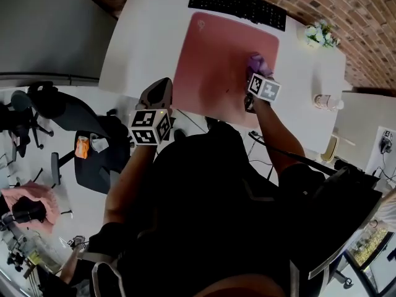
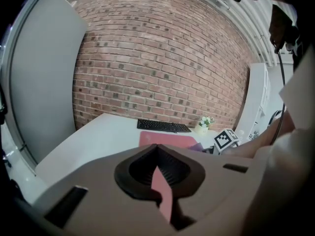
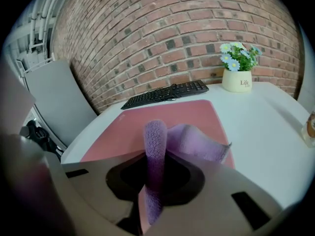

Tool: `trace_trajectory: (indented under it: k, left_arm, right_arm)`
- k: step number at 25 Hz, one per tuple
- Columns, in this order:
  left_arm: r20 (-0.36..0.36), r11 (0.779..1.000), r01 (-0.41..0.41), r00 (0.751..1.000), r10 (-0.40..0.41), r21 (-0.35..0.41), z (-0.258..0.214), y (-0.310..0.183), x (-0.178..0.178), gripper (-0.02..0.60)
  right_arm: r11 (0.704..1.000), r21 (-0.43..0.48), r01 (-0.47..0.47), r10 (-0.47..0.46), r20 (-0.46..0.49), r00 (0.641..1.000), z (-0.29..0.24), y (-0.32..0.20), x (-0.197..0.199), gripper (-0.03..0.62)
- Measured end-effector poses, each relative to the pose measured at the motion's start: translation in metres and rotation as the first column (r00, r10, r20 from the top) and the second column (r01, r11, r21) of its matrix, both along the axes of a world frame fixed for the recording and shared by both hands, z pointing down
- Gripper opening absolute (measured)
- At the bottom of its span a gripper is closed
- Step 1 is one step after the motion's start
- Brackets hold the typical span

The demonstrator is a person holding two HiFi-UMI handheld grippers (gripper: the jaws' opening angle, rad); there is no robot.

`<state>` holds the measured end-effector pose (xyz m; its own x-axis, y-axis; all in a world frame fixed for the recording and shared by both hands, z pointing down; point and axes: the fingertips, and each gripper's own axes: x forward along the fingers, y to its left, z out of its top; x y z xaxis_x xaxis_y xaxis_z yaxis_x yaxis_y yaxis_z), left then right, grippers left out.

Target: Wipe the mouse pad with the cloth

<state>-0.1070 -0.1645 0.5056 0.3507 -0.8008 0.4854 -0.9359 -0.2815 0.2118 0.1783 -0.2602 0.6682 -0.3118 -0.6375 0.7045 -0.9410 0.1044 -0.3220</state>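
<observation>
While the right gripper [image 1: 252,74] pinched the half-hidden cloth [image 3: 197,144] on the mouse pad [image 1: 210,60], the left gripper [image 1: 161,88] hung closed, empty.

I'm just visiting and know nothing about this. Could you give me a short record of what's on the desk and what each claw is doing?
Surface: white desk by a brick wall
Mouse pad: pink, flat, in front of the keyboard
Cloth: purple, fluffy, over the pad's right part
Right claw: closed on the cloth, above the pad
Left claw: closed, nothing visibly gripped, near the pad's left edge
Keyboard: black, at the desk's far side
Flower pot: white flowers, right of the keyboard
</observation>
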Motion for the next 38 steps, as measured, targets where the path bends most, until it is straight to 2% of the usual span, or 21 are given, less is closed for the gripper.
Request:
trace_trajectory:
  k: [12, 24, 30, 38]
  left_arm:
    - [0.013, 0.995, 0.099, 0.995, -0.099, -0.004, -0.003, 0.021, -0.029, 0.005]
    - [0.024, 0.979, 0.204, 0.979, -0.204, 0.010, -0.007, 0.039, -0.057, 0.005]
    - [0.035, 0.971, 0.239, 0.971, -0.239, 0.001, -0.006, 0.048, -0.067, 0.005]
    - [0.045, 0.965, 0.264, 0.964, -0.264, 0.000, -0.009, 0.053, -0.074, 0.005]
  right_arm:
    - [0.989, 0.004, 0.147, -0.147, 0.018, 0.989, 0.001, -0.016, -0.069, 0.060]
    - [0.942, 0.003, 0.335, -0.334, 0.073, 0.940, -0.001, -0.018, -0.166, 0.060]
    - [0.922, 0.003, 0.388, -0.387, 0.084, 0.918, -0.002, -0.020, -0.198, 0.060]
    - [0.908, -0.011, 0.418, -0.415, 0.103, 0.904, -0.001, -0.029, -0.224, 0.060]
